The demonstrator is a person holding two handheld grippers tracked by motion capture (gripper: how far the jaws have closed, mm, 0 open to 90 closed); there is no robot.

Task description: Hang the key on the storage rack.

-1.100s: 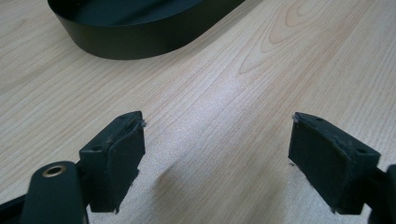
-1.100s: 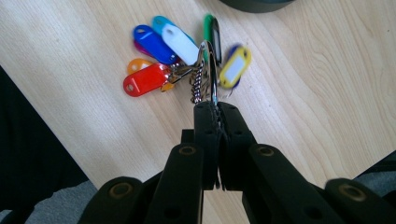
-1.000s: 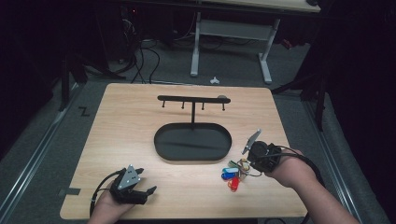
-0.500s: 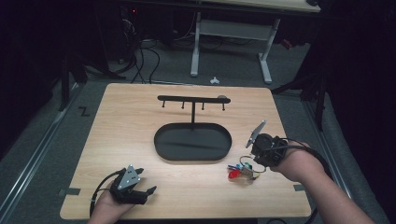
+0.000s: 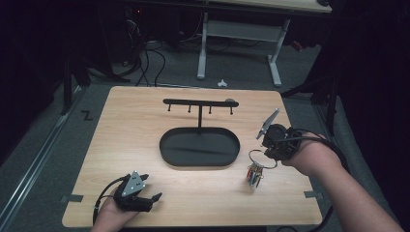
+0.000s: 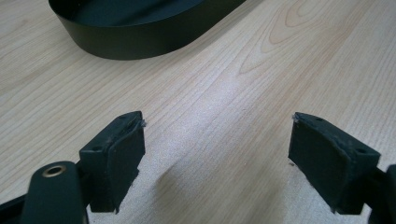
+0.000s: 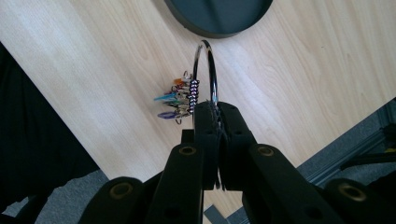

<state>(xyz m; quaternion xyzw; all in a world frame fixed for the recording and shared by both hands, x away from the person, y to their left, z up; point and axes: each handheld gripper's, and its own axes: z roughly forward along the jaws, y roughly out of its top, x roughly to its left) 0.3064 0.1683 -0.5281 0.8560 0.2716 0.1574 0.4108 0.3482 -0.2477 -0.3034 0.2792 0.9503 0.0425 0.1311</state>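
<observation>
Our right gripper, clenched on the key ring, has lifted it off the table since a second ago; keys dangle. No writing readable.

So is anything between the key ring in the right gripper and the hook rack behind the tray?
Nothing visible. The key ring hangs from the right gripper, and only bare table lies toward the hook rack.

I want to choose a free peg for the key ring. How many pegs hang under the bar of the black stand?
4, spaced along the bar of the black stand, in the high view: far left, left of the post, right of it, far right. All look empty; they are small and dim.
</observation>
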